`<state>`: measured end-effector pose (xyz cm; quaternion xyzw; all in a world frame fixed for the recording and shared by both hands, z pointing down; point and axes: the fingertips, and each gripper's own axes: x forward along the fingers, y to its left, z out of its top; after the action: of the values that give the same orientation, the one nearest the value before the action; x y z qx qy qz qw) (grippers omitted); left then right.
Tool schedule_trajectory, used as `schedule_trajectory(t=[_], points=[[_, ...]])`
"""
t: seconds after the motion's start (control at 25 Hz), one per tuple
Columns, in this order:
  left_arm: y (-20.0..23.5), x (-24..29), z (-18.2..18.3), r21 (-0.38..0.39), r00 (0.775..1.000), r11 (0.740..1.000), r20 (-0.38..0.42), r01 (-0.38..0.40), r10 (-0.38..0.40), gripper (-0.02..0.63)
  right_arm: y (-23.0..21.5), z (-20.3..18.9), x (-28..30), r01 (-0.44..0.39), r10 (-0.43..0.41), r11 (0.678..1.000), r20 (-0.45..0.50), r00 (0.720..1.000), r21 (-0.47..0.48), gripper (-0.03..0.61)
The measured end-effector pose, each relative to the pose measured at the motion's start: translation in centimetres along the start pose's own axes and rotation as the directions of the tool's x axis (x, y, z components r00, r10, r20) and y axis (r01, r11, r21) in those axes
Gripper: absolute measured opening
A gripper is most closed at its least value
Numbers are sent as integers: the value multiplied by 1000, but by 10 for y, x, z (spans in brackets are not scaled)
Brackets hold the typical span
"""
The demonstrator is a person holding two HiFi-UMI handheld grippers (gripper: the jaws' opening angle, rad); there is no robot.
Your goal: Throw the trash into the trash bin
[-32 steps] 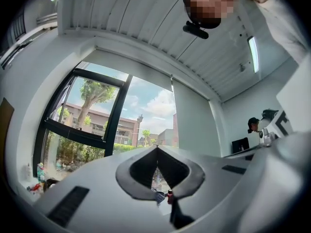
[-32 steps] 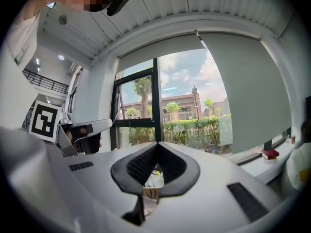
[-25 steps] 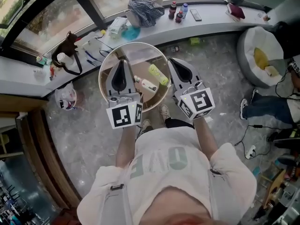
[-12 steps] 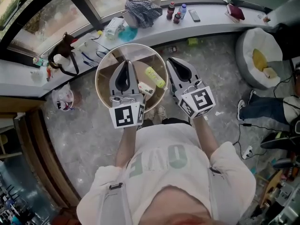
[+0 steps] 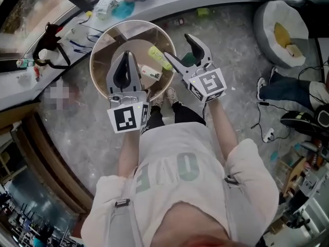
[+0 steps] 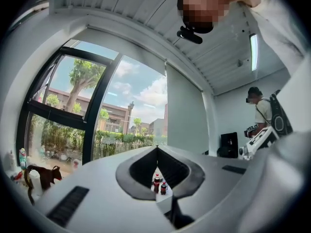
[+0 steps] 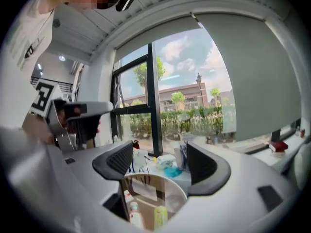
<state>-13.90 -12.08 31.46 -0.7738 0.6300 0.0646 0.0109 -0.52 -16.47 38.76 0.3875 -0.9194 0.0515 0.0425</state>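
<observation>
Trash bin (image 5: 97, 50): upper centre of the head view; white bottle (image 5: 150, 72) and green bottle (image 5: 160, 58) lie inside.
Left gripper (image 5: 126, 54): jaws closed tip to tip, empty.
Right gripper (image 5: 178, 48): jaws have just been opening, now wide apart, nothing gripped.

The right gripper (image 5: 177, 46) had its jaws pressed together a moment ago. They have just swung wide apart by the trash bin (image 5: 93, 60) rim, with nothing between them.
</observation>
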Motion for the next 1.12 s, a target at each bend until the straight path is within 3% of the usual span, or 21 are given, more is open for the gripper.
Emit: schedule_trajectory(t=[0.08,0.16,0.36,0.56,0.64,0.8,0.84,0.88,0.92,1.0,1.12], points=[[-2,-1,-28,-14,999,1000,-51,12,-13,12,-15,-67,-1,25,-24,1000,-121,992,10,334],[-7,-1,-59,-25,994,999,-100,41,-44,12,-25,-147,-4,32,-27,999,-259,965,17,334],[-26,3,-144,-22,976,993,-183,113,-115,12,-33,-332,-18,19,23,997,-532,846,73,334],[-31,-4,-217,-48,956,993,-272,105,-114,12,-30,-453,-42,114,11,984,-680,733,140,333],[-29,-10,-234,-60,949,994,-297,93,-107,12,-26,-480,-49,132,15,980,-718,695,149,331],[-19,-13,-256,-50,941,995,-323,89,-101,12,-18,-512,-39,111,26,985,-759,651,129,315],[-18,-13,-258,-45,940,995,-326,91,-101,12,-19,-517,-38,104,13,989,-777,629,101,201],[-17,-12,-259,-41,940,995,-327,92,-101,12,-21,-521,-39,93,1,993,-797,604,71,150],[-15,-11,-257,-38,940,995,-326,91,-99,12,-23,-522,-39,83,-6,995,-812,584,52,147],[-12,-12,-249,-35,944,996,-319,81,-88,12,-24,-514,-40,83,-10,995,-813,582,48,146],[-7,-11,-231,-28,954,998,-292,57,-63,12,-31,-482,-33,89,-24,995,-778,628,41,146]])
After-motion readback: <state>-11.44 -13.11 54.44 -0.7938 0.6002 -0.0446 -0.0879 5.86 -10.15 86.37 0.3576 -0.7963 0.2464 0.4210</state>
